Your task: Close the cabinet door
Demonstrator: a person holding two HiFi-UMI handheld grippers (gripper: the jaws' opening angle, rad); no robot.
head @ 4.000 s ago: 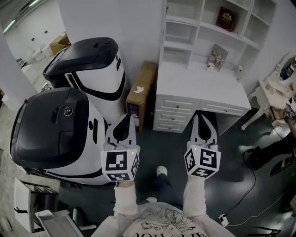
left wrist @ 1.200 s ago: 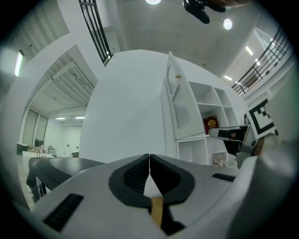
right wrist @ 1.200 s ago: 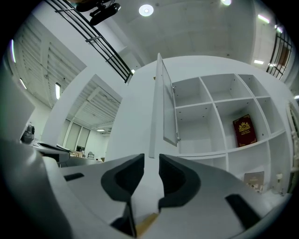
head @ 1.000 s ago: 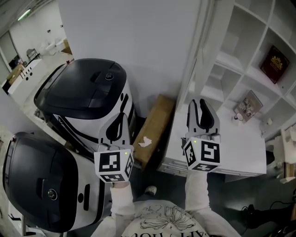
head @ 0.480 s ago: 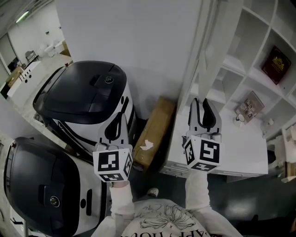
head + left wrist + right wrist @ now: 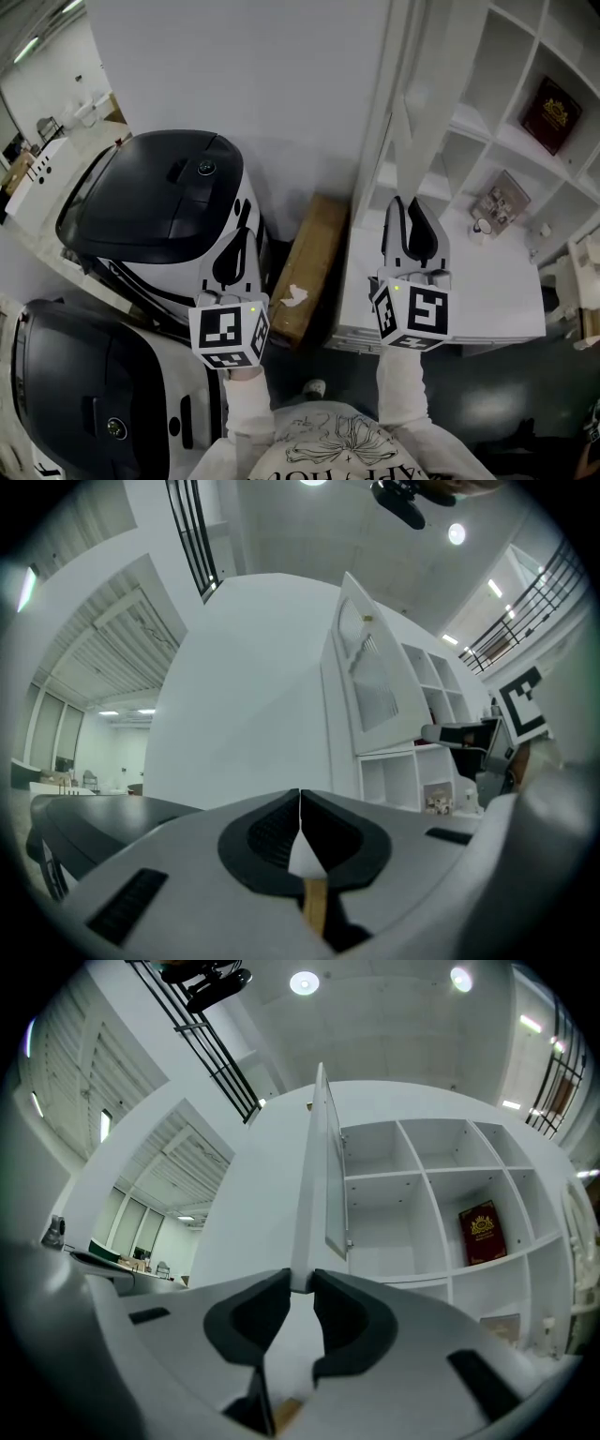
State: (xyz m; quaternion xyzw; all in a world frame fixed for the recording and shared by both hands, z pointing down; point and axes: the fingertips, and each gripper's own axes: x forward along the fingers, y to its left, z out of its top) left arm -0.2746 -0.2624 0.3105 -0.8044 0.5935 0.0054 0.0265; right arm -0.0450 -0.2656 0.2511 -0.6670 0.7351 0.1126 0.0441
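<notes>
Gripping the lower edge of the cabinet door [image 6: 316, 1166], the right tool [image 6: 410, 212] has its two jaws set narrowly apart, one on each face of the panel, with the door's edge filling the gap at the tips. The cabinet door stands open, swung out from the white shelf unit [image 6: 487, 84], and appears edge-on in the right gripper view; its hinged side is at the unit's left upright. The right tool hangs above the left end of the white surface [image 6: 487, 281] below the shelves.

The left tool [image 6: 238, 246] is closed, its jaw tips meeting with nothing between them. It hangs apart from the door, over the nearer black-and-white machine [image 6: 178, 202]. A second machine [image 6: 84, 394] of the same kind stands at the lower left of the head view.

A cardboard box [image 6: 307, 267] lies on the floor between the machines and the surface. A dark red book [image 6: 549, 103] stands upright in one shelf compartment.
</notes>
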